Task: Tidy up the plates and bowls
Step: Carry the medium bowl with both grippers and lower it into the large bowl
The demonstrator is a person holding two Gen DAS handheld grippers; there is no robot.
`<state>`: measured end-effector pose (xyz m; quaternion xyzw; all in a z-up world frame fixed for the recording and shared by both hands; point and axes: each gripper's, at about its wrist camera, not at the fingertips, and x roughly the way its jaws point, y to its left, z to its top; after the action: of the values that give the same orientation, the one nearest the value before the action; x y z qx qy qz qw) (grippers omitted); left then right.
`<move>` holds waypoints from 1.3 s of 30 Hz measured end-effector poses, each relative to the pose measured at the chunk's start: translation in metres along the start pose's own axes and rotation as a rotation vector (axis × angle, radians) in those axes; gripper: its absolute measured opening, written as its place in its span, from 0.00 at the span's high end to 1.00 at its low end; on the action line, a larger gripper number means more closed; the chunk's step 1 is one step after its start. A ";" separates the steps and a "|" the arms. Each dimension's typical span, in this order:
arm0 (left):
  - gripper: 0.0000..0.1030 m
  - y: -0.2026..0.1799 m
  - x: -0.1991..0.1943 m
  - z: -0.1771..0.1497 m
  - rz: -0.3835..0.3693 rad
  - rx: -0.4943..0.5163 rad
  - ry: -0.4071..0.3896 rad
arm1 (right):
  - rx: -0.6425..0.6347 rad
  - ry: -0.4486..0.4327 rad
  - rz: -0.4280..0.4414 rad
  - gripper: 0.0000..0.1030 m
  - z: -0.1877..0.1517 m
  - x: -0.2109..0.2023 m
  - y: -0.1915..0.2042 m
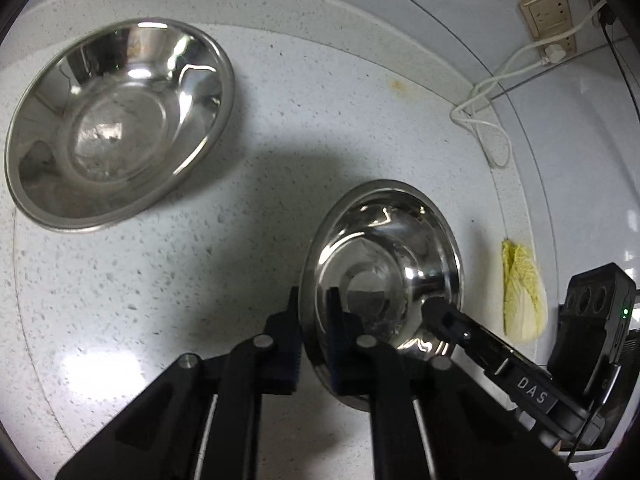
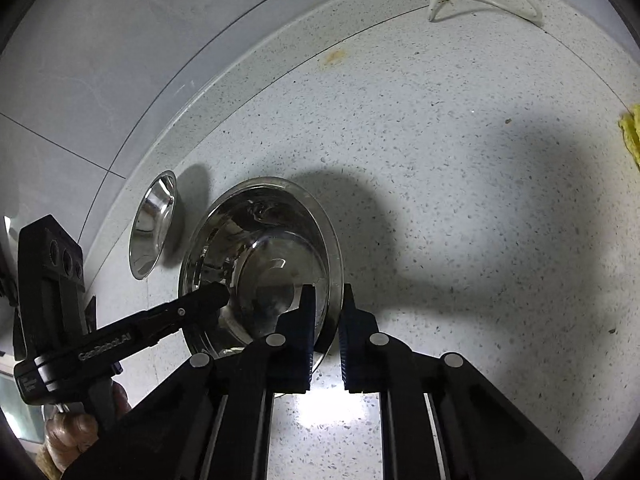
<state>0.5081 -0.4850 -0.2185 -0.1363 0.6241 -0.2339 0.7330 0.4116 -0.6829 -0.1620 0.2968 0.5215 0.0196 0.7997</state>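
While both tongs pinch opposite rims of the small steel bowl (image 1: 380,276), low and right of centre on the speckled table (image 1: 280,128), we list: left tongs (image 1: 314,344) shut on its near-left rim, right tongs (image 2: 326,332) shut on its right rim. We should lift evenly, keeping it level. Round, mouth upward, no long axis. Large bowl (image 1: 120,120), upper left, likely nests it.

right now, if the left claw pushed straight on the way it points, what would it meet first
The small steel bowl. The left claw is already shut on its near rim, one finger outside and one inside, so pushing on would drive into the bowl itself. Past it lies bare counter, though depth is hard to judge.
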 end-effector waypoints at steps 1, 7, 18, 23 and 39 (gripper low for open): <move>0.92 0.000 -0.001 -0.001 -0.007 0.007 0.001 | 0.003 -0.004 0.001 0.90 0.000 -0.001 0.001; 0.92 -0.005 -0.035 -0.007 -0.050 0.031 -0.035 | -0.007 -0.045 0.014 0.91 -0.005 -0.029 0.011; 0.92 0.001 -0.155 -0.064 -0.136 0.052 -0.120 | -0.120 -0.134 0.053 0.91 -0.068 -0.116 0.086; 0.92 0.019 -0.199 -0.102 -0.150 0.058 -0.150 | -0.172 -0.138 0.085 0.91 -0.113 -0.140 0.122; 0.92 0.115 -0.242 -0.235 -0.143 -0.033 -0.083 | -0.232 0.072 0.146 0.91 -0.235 -0.098 0.167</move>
<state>0.2715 -0.2409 -0.1125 -0.2022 0.5855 -0.2697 0.7373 0.2146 -0.4715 -0.0647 0.2386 0.5212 0.1483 0.8059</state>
